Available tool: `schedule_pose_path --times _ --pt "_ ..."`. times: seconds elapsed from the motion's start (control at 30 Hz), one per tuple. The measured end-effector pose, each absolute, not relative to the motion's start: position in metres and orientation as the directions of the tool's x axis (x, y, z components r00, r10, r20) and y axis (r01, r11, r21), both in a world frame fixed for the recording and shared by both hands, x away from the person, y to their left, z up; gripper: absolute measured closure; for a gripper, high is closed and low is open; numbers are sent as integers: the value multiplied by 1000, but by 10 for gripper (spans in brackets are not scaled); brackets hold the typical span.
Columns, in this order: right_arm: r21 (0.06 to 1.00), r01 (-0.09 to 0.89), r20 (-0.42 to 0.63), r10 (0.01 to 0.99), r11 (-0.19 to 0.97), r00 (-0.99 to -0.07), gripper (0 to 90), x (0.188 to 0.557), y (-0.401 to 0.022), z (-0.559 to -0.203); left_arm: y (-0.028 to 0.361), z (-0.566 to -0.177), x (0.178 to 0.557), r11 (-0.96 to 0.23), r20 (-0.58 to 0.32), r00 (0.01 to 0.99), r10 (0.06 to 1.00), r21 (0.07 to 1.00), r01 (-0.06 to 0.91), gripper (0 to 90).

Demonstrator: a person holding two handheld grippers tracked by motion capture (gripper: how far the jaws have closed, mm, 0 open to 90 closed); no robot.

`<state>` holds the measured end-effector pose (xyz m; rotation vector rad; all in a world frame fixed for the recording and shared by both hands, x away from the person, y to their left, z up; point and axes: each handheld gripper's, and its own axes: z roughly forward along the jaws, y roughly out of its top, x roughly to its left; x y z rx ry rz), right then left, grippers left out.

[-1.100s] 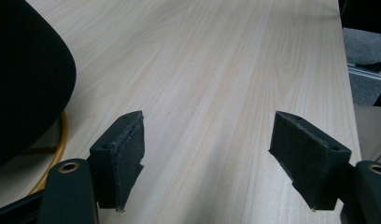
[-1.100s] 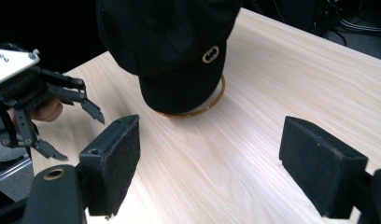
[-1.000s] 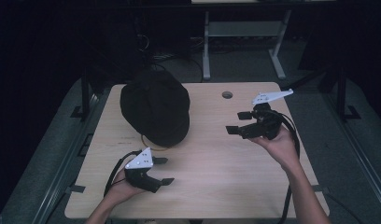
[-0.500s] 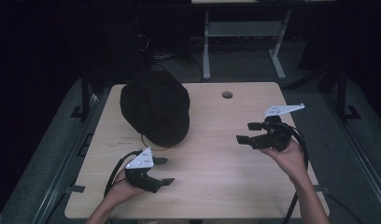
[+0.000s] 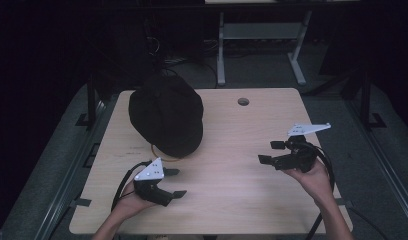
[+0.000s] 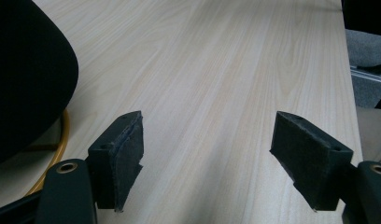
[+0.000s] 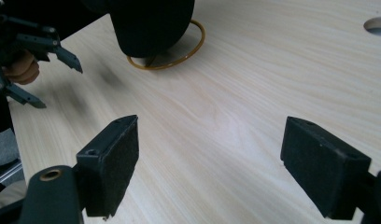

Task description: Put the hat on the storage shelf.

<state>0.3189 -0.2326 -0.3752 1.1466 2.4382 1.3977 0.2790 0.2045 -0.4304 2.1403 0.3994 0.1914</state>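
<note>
I hold both grippers, left (image 5: 171,183) and right (image 5: 273,152), wide open and empty over the table (image 5: 232,195); the black cap (image 5: 167,114) at far left looks soft and light, best pinched at its brim.

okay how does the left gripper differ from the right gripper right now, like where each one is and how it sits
The left gripper sits near the table's front edge, close to the black hat; the right gripper is out toward the table's right side, farther from the hat. The left gripper's jaws point right; the right gripper's point left, toward the hat and the yellow ring under it. In its own view the right gripper appears raised; the left sits low. Both are open and empty.
</note>
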Motion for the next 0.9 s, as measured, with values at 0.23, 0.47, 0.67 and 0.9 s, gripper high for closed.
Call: schedule_pose_path --times 0.23,0.47,0.67,0.9 --pt "765 571 270 657 298 -704 186 309 -238 -387 207 -429 279 -516 -26 932 360 827 222 252" --pt "761 579 269 669 293 -693 185 299 -247 -397 207 -430 279 -505 -34 929 369 831 231 252" --pt "755 595 285 680 274 -676 185 290 -256 -405 207 -430 280 -505 -36 928 370 831 233 258" --pt "767 601 308 693 224 -652 185 272 -270 -422 211 -429 281 -475 -54 922 384 845 247 258"
